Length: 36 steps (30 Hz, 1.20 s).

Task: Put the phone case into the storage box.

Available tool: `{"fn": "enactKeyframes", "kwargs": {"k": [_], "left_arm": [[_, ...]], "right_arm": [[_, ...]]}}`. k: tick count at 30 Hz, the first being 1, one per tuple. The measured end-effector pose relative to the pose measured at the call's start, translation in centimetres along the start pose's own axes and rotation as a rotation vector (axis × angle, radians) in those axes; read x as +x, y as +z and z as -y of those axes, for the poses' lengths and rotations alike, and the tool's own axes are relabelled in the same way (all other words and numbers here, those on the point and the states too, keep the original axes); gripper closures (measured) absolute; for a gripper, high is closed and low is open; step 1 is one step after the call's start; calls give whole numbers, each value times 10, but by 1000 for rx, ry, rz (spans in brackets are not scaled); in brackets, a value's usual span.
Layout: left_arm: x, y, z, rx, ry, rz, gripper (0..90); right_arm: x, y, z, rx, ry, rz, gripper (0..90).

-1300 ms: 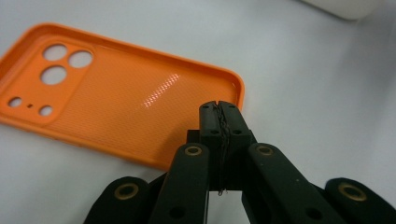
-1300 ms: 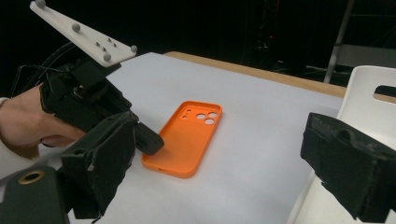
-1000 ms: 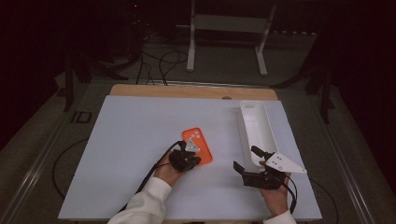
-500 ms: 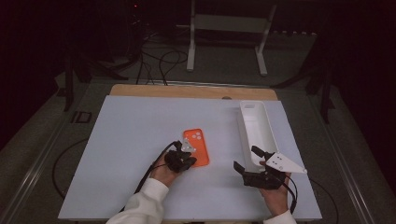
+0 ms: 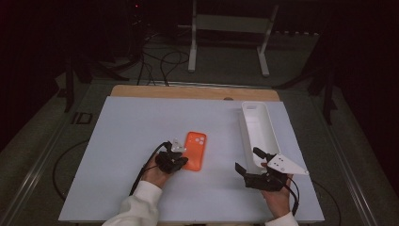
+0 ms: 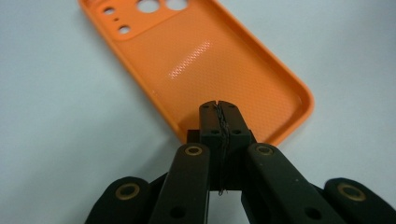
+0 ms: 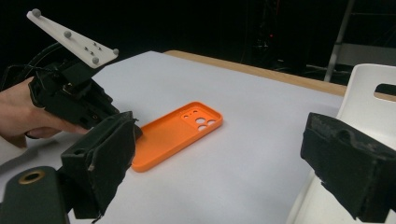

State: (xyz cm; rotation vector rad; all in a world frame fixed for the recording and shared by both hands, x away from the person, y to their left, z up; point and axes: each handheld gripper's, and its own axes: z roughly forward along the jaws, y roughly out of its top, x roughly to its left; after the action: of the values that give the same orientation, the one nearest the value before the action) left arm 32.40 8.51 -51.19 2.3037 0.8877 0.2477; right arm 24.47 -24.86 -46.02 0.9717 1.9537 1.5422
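Note:
An orange phone case (image 5: 195,150) lies inside-up on the white tabletop, camera cutouts at its far end. My left gripper (image 5: 181,163) sits at the case's near left corner. In the left gripper view its jaws (image 6: 218,108) are shut pad to pad with nothing between them, tips just over the near rim of the case (image 6: 210,56). My right gripper (image 5: 248,160) stands open at the near end of a long white tray (image 5: 259,127). In the right gripper view its pads (image 7: 224,163) are wide apart, the case (image 7: 175,133) lying farther off between them.
The white board (image 5: 141,122) covers a wooden table whose far edge (image 5: 188,92) shows bare. The tray (image 7: 364,93) lies along the right side and looks unfilled. Cables and a metal stand (image 5: 226,42) are on the dark floor beyond.
My left gripper has slid a little left and toward me, off the middle of the case to its near corner. The case and the right gripper have stayed put.

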Motion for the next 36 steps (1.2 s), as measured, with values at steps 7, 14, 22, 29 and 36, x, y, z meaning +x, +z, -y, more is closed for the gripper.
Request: {"fn": "enactKeyframes", "kwargs": {"k": [7,14,22,29,36], "left_arm": [[18,-8,8,1,-41,-68,900],[28,-8,10,-20,-98,-123,900],[28,-8,10,-23,-97,-119,900],[27,-25,8,-132,-117,-105,821],[29,-57,10,-254,-123,-118,640]], "right_arm": [[0,0,0,-2,-2,1,101],[0,0,0,-1,-3,0,103],[0,0,0,-5,-12,-3,103],[-1,0,0,-8,-8,-4,109],[-1,0,0,-5,-12,-13,109]]}}
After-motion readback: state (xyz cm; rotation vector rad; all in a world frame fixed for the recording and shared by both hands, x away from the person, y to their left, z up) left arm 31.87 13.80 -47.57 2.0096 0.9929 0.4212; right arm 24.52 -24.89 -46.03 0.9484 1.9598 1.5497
